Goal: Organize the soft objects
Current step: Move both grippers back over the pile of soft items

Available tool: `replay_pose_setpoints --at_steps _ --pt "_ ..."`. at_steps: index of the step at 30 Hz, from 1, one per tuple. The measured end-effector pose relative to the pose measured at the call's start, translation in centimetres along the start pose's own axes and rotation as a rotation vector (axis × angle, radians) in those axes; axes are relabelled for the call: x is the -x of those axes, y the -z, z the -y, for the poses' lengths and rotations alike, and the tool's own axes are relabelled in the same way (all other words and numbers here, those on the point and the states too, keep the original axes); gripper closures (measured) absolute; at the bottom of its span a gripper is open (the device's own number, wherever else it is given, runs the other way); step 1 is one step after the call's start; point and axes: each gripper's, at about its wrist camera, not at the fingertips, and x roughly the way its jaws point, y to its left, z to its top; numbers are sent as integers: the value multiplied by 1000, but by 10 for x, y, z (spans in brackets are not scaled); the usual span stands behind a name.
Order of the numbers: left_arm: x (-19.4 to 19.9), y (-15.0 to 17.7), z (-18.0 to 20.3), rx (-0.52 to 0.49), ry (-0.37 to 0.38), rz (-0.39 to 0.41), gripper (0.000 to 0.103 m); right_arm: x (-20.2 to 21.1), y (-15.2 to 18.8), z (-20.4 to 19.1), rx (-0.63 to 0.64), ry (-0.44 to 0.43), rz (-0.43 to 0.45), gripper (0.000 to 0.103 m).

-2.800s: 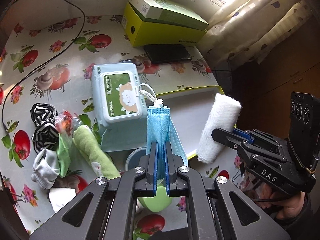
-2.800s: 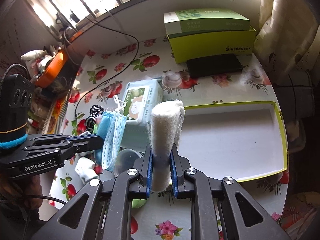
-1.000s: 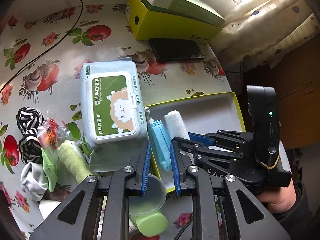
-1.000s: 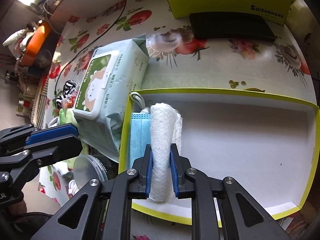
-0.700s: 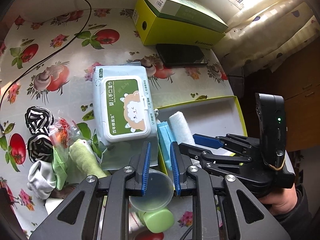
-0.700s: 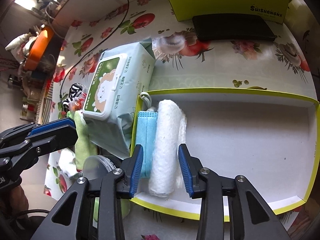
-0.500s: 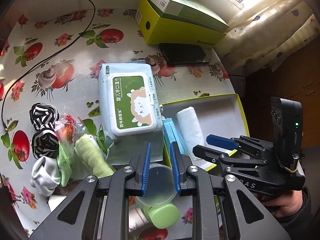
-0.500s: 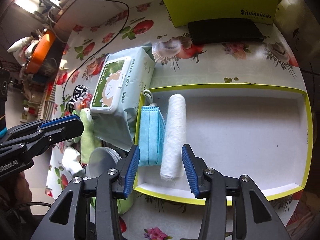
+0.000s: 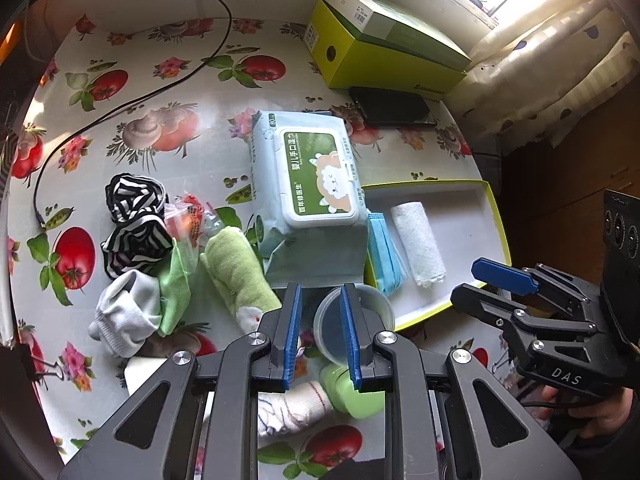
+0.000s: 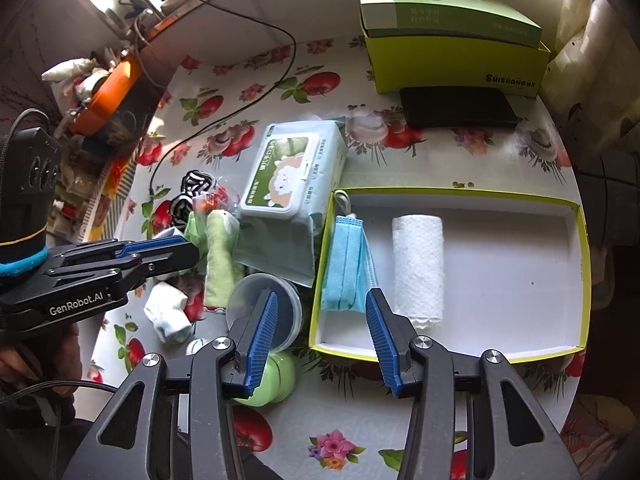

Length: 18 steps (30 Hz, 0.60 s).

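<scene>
A blue face mask (image 10: 344,260) and a rolled white towel (image 10: 418,264) lie side by side at the left end of the yellow-rimmed white tray (image 10: 520,272); both show in the left wrist view too, the mask (image 9: 384,252) and the towel (image 9: 418,244). My right gripper (image 10: 320,304) is open and empty above the tray's near left corner. My left gripper (image 9: 320,300) is open and empty above a clear plastic cup (image 9: 356,320). A green rolled cloth (image 9: 236,268), striped black-and-white socks (image 9: 136,216) and grey-white socks (image 9: 124,316) lie left of it.
A wet-wipes pack (image 9: 316,192) lies between the pile and the tray. A green-yellow box (image 10: 452,44) and a black phone (image 10: 456,108) sit at the back. A green bottle (image 9: 352,392) and a white sock (image 9: 292,404) lie under the left gripper. A black cable (image 9: 160,80) crosses the tablecloth.
Both grippers let go of the mask and the towel in the tray, opened, and drew back and up. The left gripper shifted left toward the pile.
</scene>
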Motion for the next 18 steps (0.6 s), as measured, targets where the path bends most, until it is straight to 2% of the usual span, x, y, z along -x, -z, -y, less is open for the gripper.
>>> replay_pose_setpoints --at_steps 18 --pt "23 35 -39 67 -34 21 82 -6 13 -61 100 -5 -37 56"
